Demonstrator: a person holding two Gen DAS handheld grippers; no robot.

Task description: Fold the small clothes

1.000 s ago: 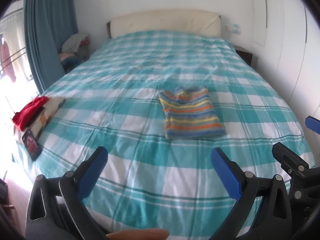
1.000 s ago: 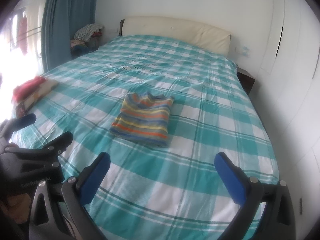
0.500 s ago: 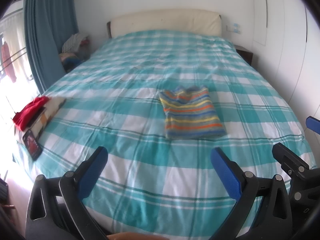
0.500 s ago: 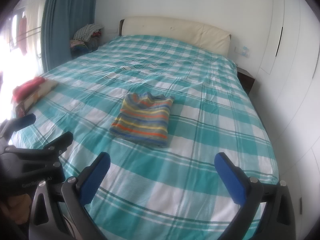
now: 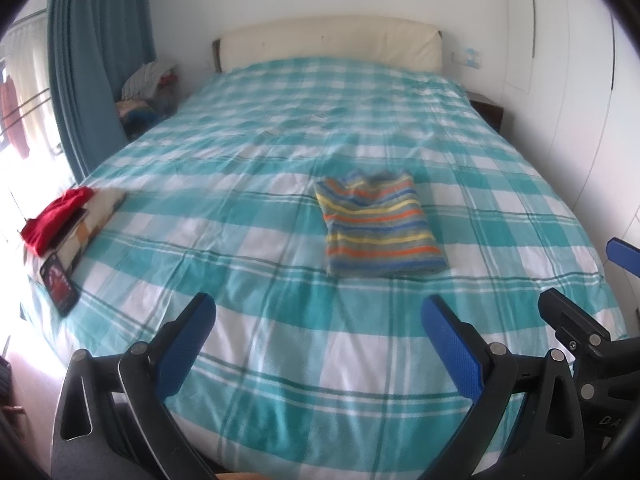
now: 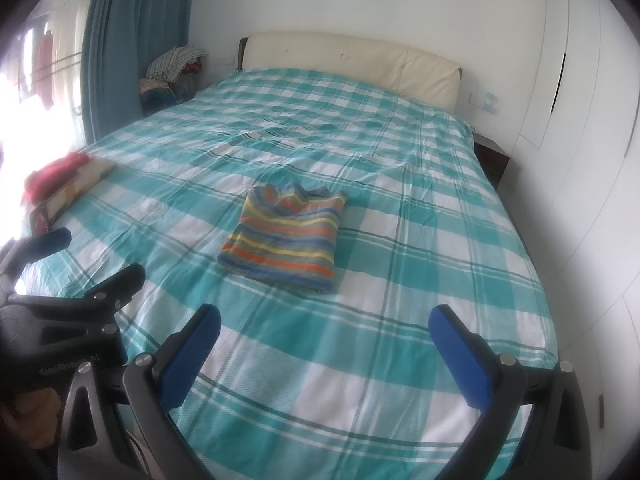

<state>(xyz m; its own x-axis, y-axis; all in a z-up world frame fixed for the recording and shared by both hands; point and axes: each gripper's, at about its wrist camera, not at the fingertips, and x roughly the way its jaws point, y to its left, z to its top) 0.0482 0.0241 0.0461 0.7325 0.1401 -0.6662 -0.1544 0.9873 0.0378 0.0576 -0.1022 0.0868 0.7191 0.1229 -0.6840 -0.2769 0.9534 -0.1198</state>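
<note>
A small knitted garment with orange, yellow, blue and grey stripes [image 5: 378, 226] lies folded into a neat rectangle near the middle of a bed covered in a teal-and-white checked sheet [image 5: 280, 360], its neckline edge turned toward the cream padded headboard [image 5: 328, 42]. Nothing touches it; both tools are well apart from it, near the foot of the bed.

The left gripper [image 5: 320, 344] hangs over the near edge of the sheet with its 2 blue-padded fingers [image 5: 186, 344] spread wide and nothing between them. The right gripper [image 6: 326, 354] is likewise spread wide and holds nothing. In the right wrist view the left gripper's black body sits at the lower left, just beside the right one.

At the left edge of the bed lies a red cloth [image 5: 56, 216] on top of a flat pale patterned item [image 5: 94, 220], with a dark phone-like slab [image 5: 59, 286] just beside it toward the foot. Beyond them hangs a teal-blue curtain [image 5: 92, 60], and a heap of mixed clothes [image 5: 146, 88] sits beside the head of the bed. A dark wooden nightstand [image 6: 492, 158] stands on the other side, against white wardrobe doors [image 6: 580, 92].
</note>
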